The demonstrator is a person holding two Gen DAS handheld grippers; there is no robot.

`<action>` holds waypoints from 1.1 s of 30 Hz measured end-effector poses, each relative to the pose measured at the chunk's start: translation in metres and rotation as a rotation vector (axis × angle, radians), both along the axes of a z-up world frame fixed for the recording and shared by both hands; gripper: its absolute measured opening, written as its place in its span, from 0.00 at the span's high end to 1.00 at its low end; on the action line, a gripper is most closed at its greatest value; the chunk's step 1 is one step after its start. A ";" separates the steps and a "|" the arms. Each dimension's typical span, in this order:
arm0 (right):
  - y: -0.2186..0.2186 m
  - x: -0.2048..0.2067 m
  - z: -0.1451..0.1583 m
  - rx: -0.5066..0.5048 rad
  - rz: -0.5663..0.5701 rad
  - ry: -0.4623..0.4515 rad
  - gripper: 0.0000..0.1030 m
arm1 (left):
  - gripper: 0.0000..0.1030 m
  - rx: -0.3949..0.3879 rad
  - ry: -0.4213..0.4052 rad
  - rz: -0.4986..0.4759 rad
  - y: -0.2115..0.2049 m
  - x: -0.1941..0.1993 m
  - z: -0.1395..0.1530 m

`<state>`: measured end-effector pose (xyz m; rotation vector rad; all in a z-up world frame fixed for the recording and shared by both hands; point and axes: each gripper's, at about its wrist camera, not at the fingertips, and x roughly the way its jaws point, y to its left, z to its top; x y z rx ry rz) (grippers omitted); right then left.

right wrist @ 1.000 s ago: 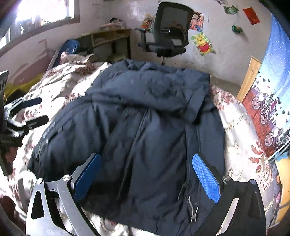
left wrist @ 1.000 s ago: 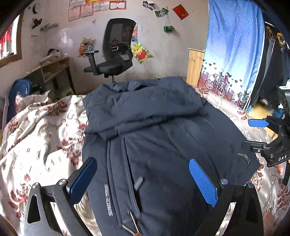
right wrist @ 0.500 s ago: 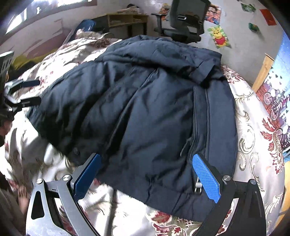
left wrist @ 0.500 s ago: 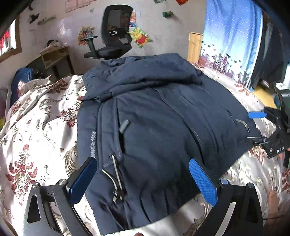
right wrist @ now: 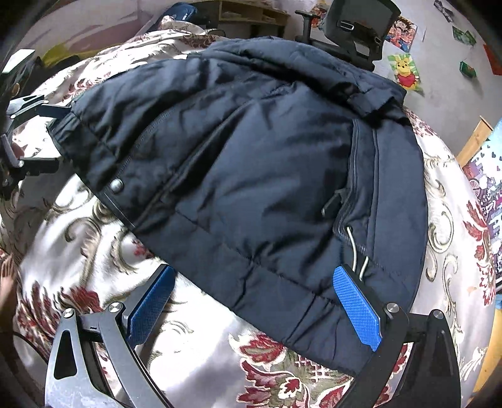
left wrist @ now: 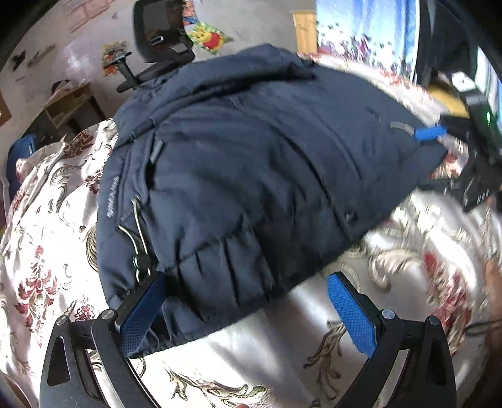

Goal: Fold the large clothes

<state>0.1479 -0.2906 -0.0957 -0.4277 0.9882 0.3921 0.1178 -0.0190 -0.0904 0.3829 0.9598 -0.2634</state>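
A dark navy padded jacket [left wrist: 251,175] lies spread on a floral bedspread [left wrist: 47,238], hood end away from me; it also shows in the right wrist view [right wrist: 251,175]. My left gripper [left wrist: 248,310] is open and empty, low over the jacket's hem, its left finger [left wrist: 141,314] against the hem corner near the zipper pull [left wrist: 138,232]. My right gripper [right wrist: 254,307] is open and empty at the hem, its right finger [right wrist: 357,310] just below a metal zipper pull [right wrist: 357,251]. Each gripper shows at the edge of the other's view.
A black office chair [left wrist: 160,40] stands beyond the bed against a wall with posters. A wooden desk [left wrist: 69,106] is at the back left. A blue curtain [left wrist: 360,28] and wooden cabinet [left wrist: 302,28] are at the back right.
Both grippers have drawn back toward the hem and dropped lower, so more bedspread shows in front. The jacket looks flatter and further away. Both stay open.
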 end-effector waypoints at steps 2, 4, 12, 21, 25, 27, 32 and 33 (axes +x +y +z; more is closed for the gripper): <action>-0.004 -0.001 -0.004 -0.015 -0.009 0.009 0.04 | 0.01 0.037 -0.008 -0.018 -0.003 -0.003 -0.006; -0.006 -0.002 -0.009 -0.033 -0.007 0.022 0.04 | 0.01 0.072 -0.014 -0.034 -0.006 -0.004 -0.011; -0.002 -0.014 -0.017 -0.129 0.035 0.010 0.04 | 0.00 0.186 -0.046 -0.067 -0.015 -0.010 -0.025; -0.003 -0.013 -0.016 -0.112 0.011 0.015 0.04 | 0.00 0.198 -0.101 0.005 -0.017 -0.009 -0.026; -0.005 -0.013 -0.017 -0.129 0.018 -0.001 0.04 | 0.01 0.214 -0.135 0.069 -0.017 -0.005 -0.027; -0.004 -0.018 -0.019 -0.158 0.023 -0.020 0.04 | 0.06 0.239 -0.159 0.085 -0.019 -0.006 -0.028; 0.003 -0.025 -0.024 -0.228 0.048 -0.077 0.04 | 0.26 0.296 -0.200 0.108 -0.021 -0.007 -0.030; 0.005 -0.025 -0.024 -0.236 0.049 -0.086 0.03 | 0.28 0.302 -0.204 0.113 -0.020 -0.007 -0.030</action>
